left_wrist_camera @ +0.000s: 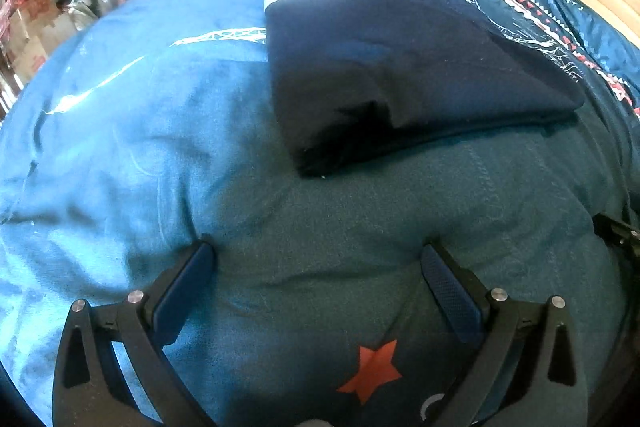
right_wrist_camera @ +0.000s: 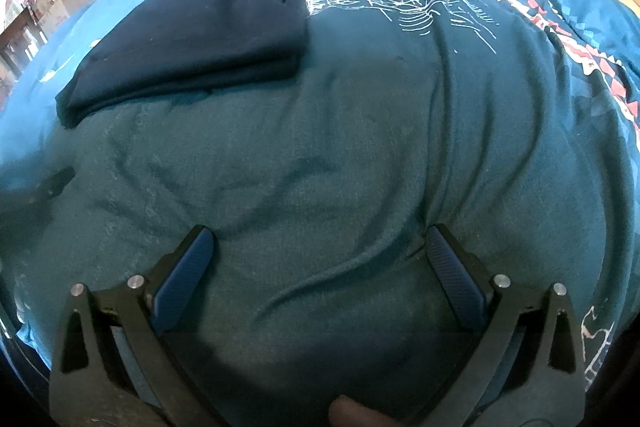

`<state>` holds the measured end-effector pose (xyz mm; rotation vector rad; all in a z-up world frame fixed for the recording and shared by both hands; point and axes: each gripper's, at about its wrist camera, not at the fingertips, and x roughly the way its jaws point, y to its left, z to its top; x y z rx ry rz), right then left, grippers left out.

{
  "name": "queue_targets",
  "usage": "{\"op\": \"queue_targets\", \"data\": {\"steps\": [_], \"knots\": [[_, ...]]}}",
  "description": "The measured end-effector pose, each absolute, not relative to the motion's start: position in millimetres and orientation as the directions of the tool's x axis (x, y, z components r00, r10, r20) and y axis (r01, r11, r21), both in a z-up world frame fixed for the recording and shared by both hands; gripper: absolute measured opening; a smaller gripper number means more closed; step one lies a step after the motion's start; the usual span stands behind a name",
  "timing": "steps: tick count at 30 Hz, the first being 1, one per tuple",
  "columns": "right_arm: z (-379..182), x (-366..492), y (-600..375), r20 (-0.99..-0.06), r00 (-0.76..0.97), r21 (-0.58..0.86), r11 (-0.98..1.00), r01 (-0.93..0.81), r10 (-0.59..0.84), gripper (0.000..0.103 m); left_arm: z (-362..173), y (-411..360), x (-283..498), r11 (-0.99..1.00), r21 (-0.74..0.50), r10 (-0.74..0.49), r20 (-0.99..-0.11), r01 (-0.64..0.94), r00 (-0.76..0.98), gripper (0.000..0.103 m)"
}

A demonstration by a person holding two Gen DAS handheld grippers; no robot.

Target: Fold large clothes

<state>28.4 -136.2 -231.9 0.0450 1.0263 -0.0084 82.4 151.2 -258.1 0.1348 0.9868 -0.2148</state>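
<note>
Lying folded on the bed (left_wrist_camera: pixel 120 131), a dark navy garment (left_wrist_camera: pixel 400 67) is seen, long axis running left-right. Both the left hand-held gripper (left_wrist_camera: pixel 318 259) and right hand-held gripper (right_wrist_camera: pixel 320 243) are spread wide, empty, near it.

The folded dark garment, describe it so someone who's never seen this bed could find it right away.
Start from the bed, covered by a blue bedspread printed with white line drawings and a red and white zigzag band. On it, ahead of both open tongs, lies the folded navy garment, a flat stack of layers. It is the only plain, unprinted dark cloth there.
</note>
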Motion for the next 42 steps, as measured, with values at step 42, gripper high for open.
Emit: {"op": "queue_targets", "data": {"steps": [42], "knots": [[-233.7,30.0,-138.2,-0.856,0.516,0.041,0.999,0.023,0.023,0.103,-258.7,150.4,79.4,0.969,0.027,-0.116,-0.829,0.246,0.548,0.103]]}}
